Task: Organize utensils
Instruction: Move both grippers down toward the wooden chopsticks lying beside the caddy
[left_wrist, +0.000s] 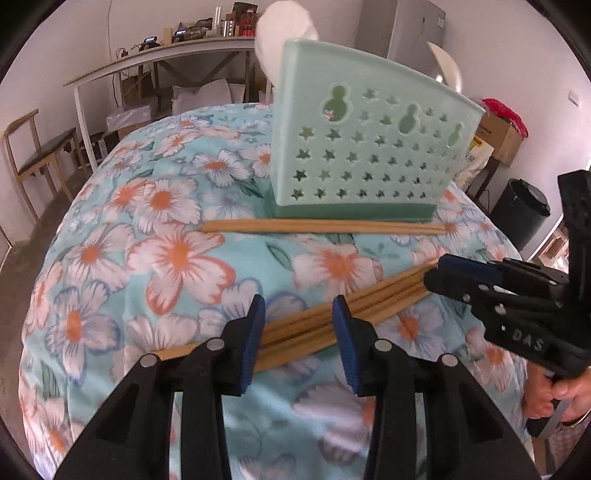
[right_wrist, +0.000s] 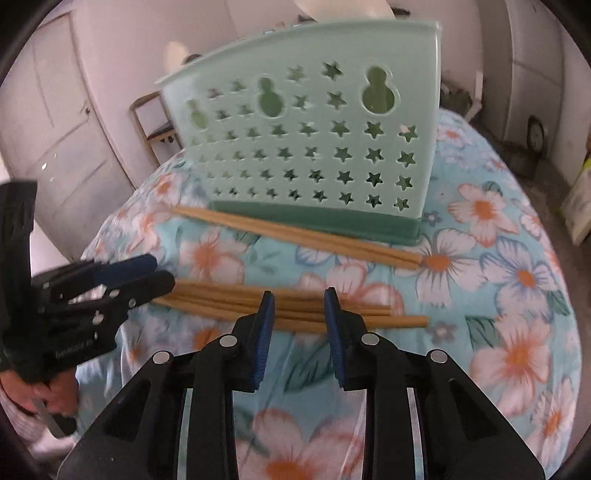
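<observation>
A mint-green utensil holder (left_wrist: 369, 147) with star cut-outs stands on the floral tablecloth (left_wrist: 147, 240); it also shows in the right wrist view (right_wrist: 314, 147). A pair of wooden chopsticks (left_wrist: 321, 226) lies along its base, seen also in the right wrist view (right_wrist: 295, 236). A bundle of several chopsticks (left_wrist: 303, 325) lies nearer, also in the right wrist view (right_wrist: 291, 308). My left gripper (left_wrist: 298, 306) is open, its jaws on either side of the bundle just above it. My right gripper (right_wrist: 300, 302) is open over the bundle's other part; it appears in the left wrist view (left_wrist: 434, 273).
White spoons (left_wrist: 284, 37) stick out of the holder's top. The round table drops away on all sides. A wooden chair (left_wrist: 37, 155), a long white table (left_wrist: 155, 59) and a black bin (left_wrist: 524, 210) stand around the room.
</observation>
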